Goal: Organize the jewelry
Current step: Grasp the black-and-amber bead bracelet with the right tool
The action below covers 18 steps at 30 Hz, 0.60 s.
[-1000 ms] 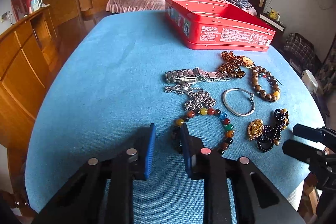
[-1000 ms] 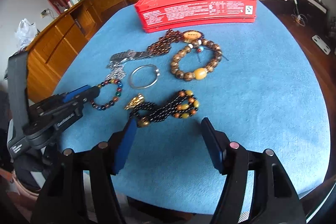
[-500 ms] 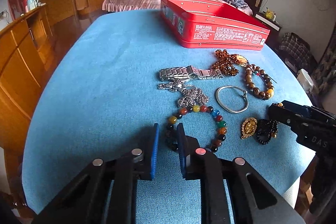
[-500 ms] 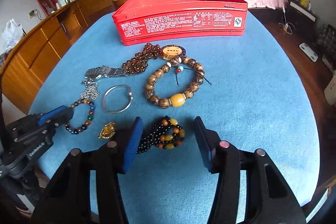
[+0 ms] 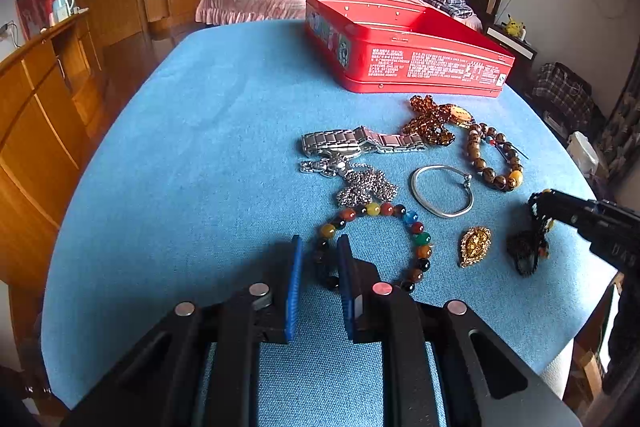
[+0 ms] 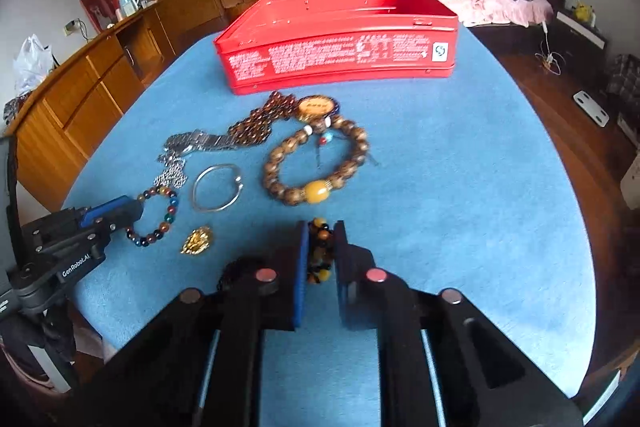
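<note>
While my L gripper (image 5: pixel 318 259) sits low over the near edge of the blue table (image 5: pixel 200 147), the multicolour bead bracelet (image 5: pixel 376 239) lies right in front of it, w/ the dark beads on the ring's near-left side running between my two blue pads (image 5: pixel 295 275). Jaws are narrow there; pads look tight on either side of those beads, so I read it as a grip on the bracelet, rest of the ring flat on the cloth.

My R gripper (image 6: pixel 322 255) is clamped on the black-and-amber bead strand (image 6: pixel 320 247): beads bunch up between the pads, jaws nearly together. In the L wrist view the same strand (image 5: pixel 528 247) hangs as a dark clump under the R gripper's tip, at the table's right edge; can't tell whether its bottom touches the cloth.

Just beside that strand, btwn the two grippers, lies a gold pendant (image 5: pixel 475 246), untouched. Beyond it: silver bangle (image 5: pixel 442 191), brown wood-bead bracelet (image 6: pixel 316 167) w/ one big yellow bead, silver chain pile (image 5: pixel 364 185), steel watch band (image 5: pixel 360 143) and an amber bead necklace (image 5: pixel 432 123), all on the cloth and apart from both tools. The red tin (image 6: pixel 340 43) stands open at the far side of the table, well apart from both grippers, the necklace nearest its front wall.
</note>
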Each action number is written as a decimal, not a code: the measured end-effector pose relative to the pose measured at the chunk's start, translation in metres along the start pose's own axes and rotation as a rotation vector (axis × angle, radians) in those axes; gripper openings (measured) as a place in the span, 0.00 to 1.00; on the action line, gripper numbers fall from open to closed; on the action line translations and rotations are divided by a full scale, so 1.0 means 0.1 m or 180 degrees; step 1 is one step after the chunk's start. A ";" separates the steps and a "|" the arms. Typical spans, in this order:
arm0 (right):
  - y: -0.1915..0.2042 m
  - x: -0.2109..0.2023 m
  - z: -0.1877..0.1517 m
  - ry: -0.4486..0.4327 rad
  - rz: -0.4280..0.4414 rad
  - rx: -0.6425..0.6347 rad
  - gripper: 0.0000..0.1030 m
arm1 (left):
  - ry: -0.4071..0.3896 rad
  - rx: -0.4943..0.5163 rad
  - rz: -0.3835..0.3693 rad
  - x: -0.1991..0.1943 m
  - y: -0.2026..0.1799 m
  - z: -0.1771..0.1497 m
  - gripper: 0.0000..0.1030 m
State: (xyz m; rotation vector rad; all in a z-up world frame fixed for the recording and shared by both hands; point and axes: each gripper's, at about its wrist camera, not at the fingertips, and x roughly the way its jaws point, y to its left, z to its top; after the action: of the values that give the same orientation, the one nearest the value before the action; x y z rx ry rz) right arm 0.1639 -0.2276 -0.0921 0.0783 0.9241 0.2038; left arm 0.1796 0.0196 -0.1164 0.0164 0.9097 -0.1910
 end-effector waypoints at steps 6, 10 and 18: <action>-0.17 -0.02 0.05 -0.0025 -0.0029 0.0154 0.18 | 0.0005 -0.0019 -0.0011 0.00 -0.01 0.01 0.16; -0.15 -0.10 0.02 0.0022 0.0057 0.0270 0.26 | -0.0003 0.0012 0.0011 0.01 -0.04 0.00 0.17; -0.13 -0.20 -0.05 0.0098 0.0188 0.0421 0.37 | -0.0012 0.0016 -0.0015 0.01 -0.03 -0.01 0.19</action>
State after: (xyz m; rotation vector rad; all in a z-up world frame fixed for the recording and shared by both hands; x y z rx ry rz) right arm 0.1499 -0.2449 -0.0820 0.2254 0.9662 0.1991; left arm 0.1789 0.0164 -0.1173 0.0186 0.9055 -0.1975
